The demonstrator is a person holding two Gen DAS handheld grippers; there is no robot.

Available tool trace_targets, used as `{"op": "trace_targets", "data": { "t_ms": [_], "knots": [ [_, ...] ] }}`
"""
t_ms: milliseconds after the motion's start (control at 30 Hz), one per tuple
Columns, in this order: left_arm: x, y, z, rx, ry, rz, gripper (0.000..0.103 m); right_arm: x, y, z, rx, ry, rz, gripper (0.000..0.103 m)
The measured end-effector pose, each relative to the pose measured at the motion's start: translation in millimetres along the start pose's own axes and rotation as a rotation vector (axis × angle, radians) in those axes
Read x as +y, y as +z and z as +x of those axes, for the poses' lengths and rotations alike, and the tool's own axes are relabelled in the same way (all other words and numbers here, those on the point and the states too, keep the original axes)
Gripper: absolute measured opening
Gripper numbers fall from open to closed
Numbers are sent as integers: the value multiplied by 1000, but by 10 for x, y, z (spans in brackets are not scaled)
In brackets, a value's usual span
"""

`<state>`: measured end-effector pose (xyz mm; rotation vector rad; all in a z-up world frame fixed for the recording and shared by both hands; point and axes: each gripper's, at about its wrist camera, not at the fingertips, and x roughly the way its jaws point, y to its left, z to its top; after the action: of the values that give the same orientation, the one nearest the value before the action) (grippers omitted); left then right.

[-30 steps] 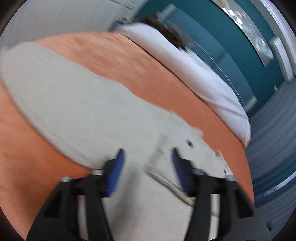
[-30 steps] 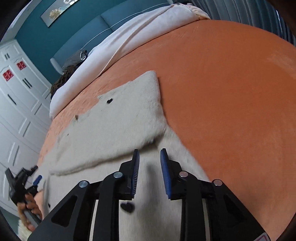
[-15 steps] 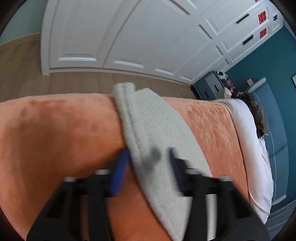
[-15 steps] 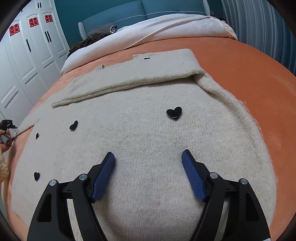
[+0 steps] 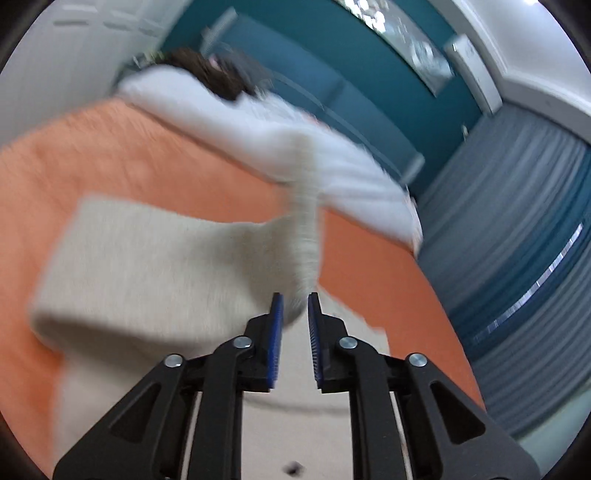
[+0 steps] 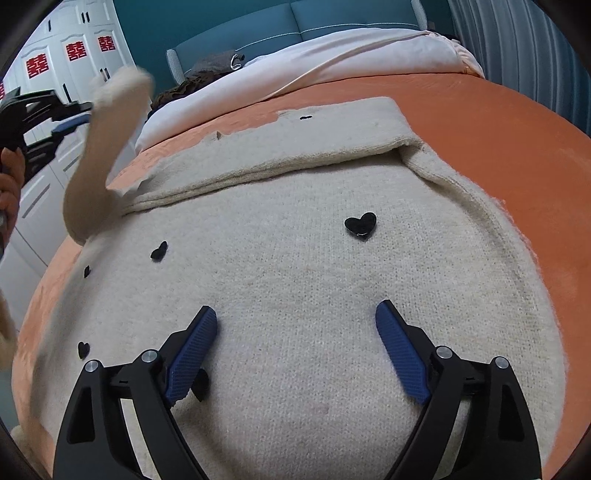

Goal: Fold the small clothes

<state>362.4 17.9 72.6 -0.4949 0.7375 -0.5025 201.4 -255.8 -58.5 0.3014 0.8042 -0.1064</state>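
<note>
A cream knit sweater with small black hearts lies spread on the orange blanket. Its right sleeve is folded across the top. My left gripper is shut on the left sleeve and holds it lifted off the bed; the raised sleeve also shows in the right wrist view, with the left gripper at the far left. My right gripper is open, low over the sweater's body, holding nothing.
A white duvet is bunched at the head of the bed by a teal headboard. White wardrobe doors stand at the left. Grey curtains hang at the right.
My left gripper has closed on the left sleeve and lifted it up over the bed. My right gripper stays open over the sweater, barely moved since half a second ago.
</note>
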Motion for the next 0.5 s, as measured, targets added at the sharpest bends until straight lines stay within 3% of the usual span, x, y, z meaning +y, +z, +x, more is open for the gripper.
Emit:
{"op": "trace_targets", "data": {
  "t_ms": [33, 67, 133, 233, 333, 400, 500],
  "knots": [
    [-116, -277, 157, 52, 17, 9, 37, -6, 2, 1, -1, 5, 3, 86],
    [-184, -524, 258, 87, 49, 13, 49, -12, 11, 5, 0, 13, 8, 86],
    [-159, -886, 302, 121, 85, 9, 50, -29, 25, -1, 2, 30, 15, 87],
    [102, -1070, 159, 138, 114, -75, 55, -60, 101, -17, 13, 50, 36, 87],
    [577, -762, -84, 81, 166, -163, 64, -94, 353, -138, 3, 74, 94, 85],
    [959, -462, -241, 30, 230, -248, 66, -90, 696, -143, -34, 109, 130, 85],
    [1539, -210, -327, 14, 273, -407, 66, -39, 1251, 199, 18, 142, 183, 85]
  ]
}}
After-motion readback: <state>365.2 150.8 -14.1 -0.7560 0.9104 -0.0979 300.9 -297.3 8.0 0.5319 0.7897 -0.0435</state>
